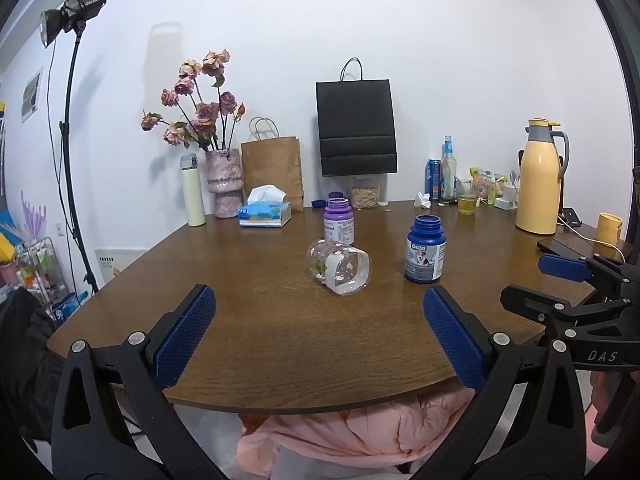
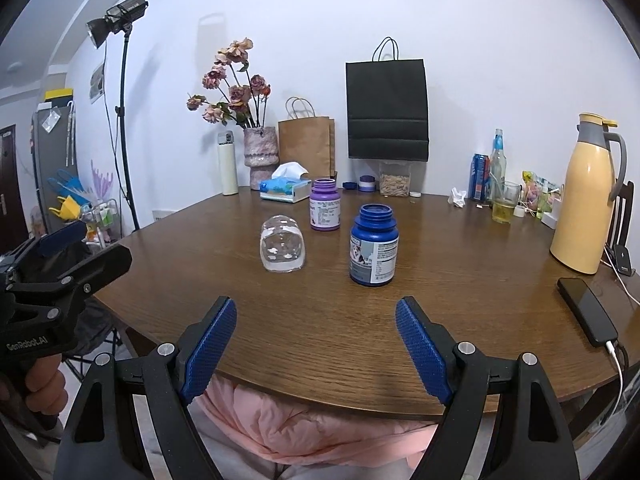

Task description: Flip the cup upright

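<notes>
Cup (image 1: 338,266): one clear glass cup is seen, lying on its side near the middle of the brown table (image 1: 280,328), with its open mouth turned toward the near edge. Two pill bottles are counted, both upright and without caps: a purple bottle (image 1: 339,221) just behind the cup and a blue bottle (image 1: 425,255) to the right of it, apart from it. Along the far edge, from left to right, a cream flask (image 1: 193,190), a vase of dried roses (image 1: 225,186), a tissue box (image 1: 265,213), two paper bags, a glass of yellow drink (image 1: 466,199) and a yellow jug (image 1: 539,178) are placed. A black phone (image 2: 587,311) is lying near the right edge.

Nothing is standing between the cup and the grippers. The left gripper (image 1: 320,332) is held over the near edge with its blue pads spread wide, and the cup is seen ahead of it, well apart. The right gripper (image 2: 316,344) is held likewise, spread wide and holding nothing; in its view the cup (image 2: 282,249) lies ahead and a little to the left.
</notes>
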A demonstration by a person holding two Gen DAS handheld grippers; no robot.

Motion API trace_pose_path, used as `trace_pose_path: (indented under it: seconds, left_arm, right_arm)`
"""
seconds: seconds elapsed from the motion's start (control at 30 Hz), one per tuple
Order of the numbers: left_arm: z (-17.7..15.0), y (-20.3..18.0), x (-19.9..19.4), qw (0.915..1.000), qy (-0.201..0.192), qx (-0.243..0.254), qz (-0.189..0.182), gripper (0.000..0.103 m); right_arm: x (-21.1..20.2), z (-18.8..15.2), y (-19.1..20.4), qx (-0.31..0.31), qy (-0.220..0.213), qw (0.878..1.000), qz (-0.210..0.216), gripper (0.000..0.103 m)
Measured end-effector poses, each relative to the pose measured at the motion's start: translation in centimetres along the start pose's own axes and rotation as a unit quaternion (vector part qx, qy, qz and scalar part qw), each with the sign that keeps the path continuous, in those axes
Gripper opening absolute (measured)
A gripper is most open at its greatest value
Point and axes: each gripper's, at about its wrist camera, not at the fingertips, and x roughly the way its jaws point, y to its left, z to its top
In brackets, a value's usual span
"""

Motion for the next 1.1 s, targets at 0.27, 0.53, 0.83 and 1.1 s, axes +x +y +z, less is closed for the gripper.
trace_pose_path:
  seconds: [0.27, 0.53, 0.83, 1.1]
  left_arm:
    - [-0.09, 0.19, 0.10, 0.9999, 0.008, -0.004, -0.006, 0.103]
    - [-0.06, 0.50, -0.18, 0.9999, 0.001, -0.012, -0.005, 0.103]
    - [-0.10, 0.36, -0.15, 0.9999, 0.001, -0.012, -0.003, 0.103]
    - [0.00, 0.58, -0.17, 0.9999, 0.000, -0.015, -0.001, 0.103]
  right_arm:
    - [-0.09, -0.11, 0.26, -0.002, -0.001, 1.000, 0.003, 0.086]
    - [0.01, -0.16, 0.05, 0.002, 0.002, 1.000, 0.006, 0.086]
    - [0.14, -0.21, 0.10, 0.003, 0.003, 1.000, 0.007, 0.086]
    - [0.07, -0.22, 0.16, 0.002, 0.003, 1.000, 0.006, 0.086]
